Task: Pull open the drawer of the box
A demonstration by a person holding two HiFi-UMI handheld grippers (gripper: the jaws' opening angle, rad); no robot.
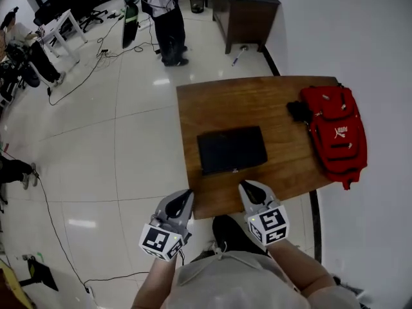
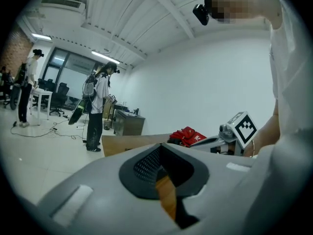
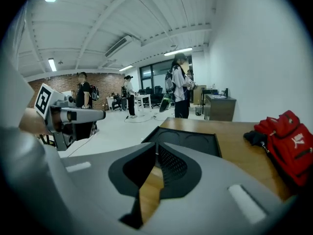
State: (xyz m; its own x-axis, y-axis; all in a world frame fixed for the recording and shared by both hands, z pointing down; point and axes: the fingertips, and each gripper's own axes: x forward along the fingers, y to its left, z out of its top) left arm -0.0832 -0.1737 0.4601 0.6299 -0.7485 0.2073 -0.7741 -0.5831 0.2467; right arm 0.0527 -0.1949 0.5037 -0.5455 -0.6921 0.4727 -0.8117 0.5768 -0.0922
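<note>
A flat black box (image 1: 232,149) lies on the brown wooden table (image 1: 219,102), near its front edge; the right gripper view shows the box (image 3: 188,140) just beyond the jaws. No drawer front or handle can be made out. My right gripper (image 1: 245,187) hovers over the table's front edge, just short of the box's near right corner, jaws shut and empty. My left gripper (image 1: 186,194) hangs at the table's front left corner, left of the box, its jaws together with nothing between them. In the left gripper view the box is hidden behind the jaws (image 2: 161,147).
A red backpack (image 1: 336,134) with a black item beside it lies on the table's right end, against the white wall. Beyond the table stand a dark cabinet (image 1: 244,8), a bin (image 1: 197,3) and a person (image 1: 166,18). Cables trail over the tiled floor at left.
</note>
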